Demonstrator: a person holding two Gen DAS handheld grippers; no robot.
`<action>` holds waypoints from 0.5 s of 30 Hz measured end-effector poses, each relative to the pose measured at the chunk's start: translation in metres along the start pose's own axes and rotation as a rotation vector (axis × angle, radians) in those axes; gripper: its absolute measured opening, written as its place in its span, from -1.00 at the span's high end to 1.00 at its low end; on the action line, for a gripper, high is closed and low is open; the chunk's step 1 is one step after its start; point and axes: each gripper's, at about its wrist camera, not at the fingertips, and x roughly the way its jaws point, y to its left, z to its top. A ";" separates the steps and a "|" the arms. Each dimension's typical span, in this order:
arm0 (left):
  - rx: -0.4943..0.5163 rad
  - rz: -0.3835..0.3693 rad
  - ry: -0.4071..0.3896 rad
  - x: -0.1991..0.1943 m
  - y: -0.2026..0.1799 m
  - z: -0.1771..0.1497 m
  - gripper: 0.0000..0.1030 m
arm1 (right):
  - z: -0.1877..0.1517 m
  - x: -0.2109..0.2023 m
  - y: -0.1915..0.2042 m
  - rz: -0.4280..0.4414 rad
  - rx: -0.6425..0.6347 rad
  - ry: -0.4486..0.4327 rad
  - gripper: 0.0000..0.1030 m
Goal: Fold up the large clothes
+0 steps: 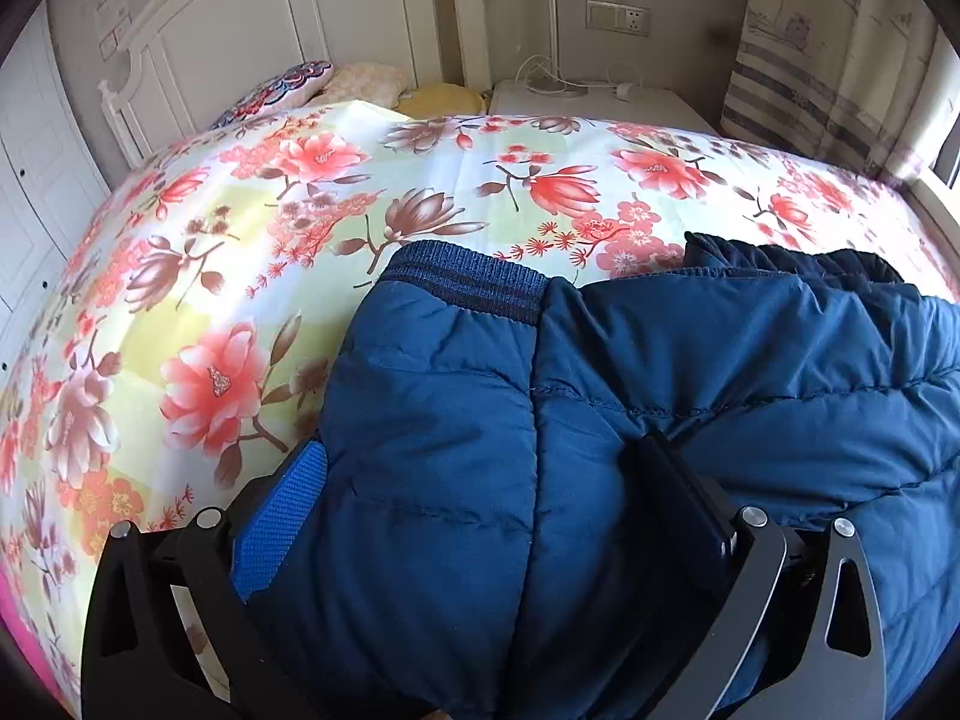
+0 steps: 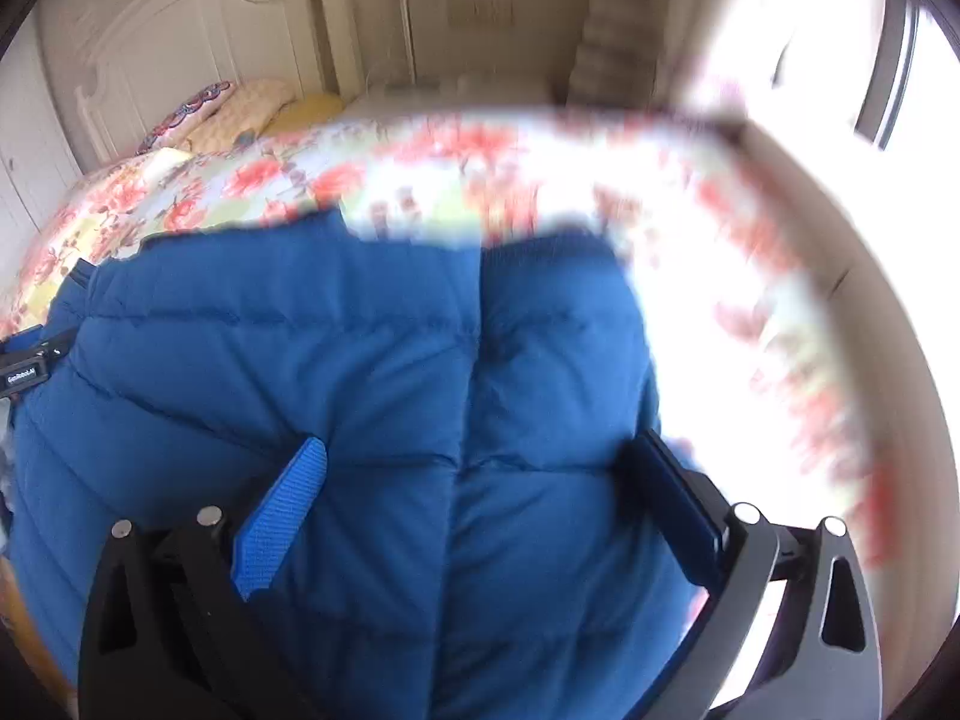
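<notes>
A dark blue quilted puffer jacket (image 1: 690, 396) lies on the floral bedspread (image 1: 252, 240), a ribbed cuff (image 1: 474, 282) pointing toward the headboard. My left gripper (image 1: 480, 462) is open, its jaws wide apart, with a fold of the jacket bulging up between them. In the right wrist view the same jacket (image 2: 360, 360) fills the lower frame. My right gripper (image 2: 480, 456) is open too, its fingers astride a padded fold. The left gripper's body (image 2: 24, 360) shows at the far left edge of the right wrist view. The right view is blurred.
White headboard (image 1: 240, 18) and pillows (image 1: 360, 84) at the bed's far end. A white bedside unit (image 1: 600, 99) with cables stands behind the bed, a curtain (image 1: 828, 60) and bright window (image 2: 900, 60) to the right. Bare bedspread lies left of the jacket.
</notes>
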 end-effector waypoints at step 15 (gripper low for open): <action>0.002 0.025 -0.025 -0.004 0.000 -0.002 -0.91 | -0.149 -0.140 -0.037 0.002 0.049 -0.140 -0.92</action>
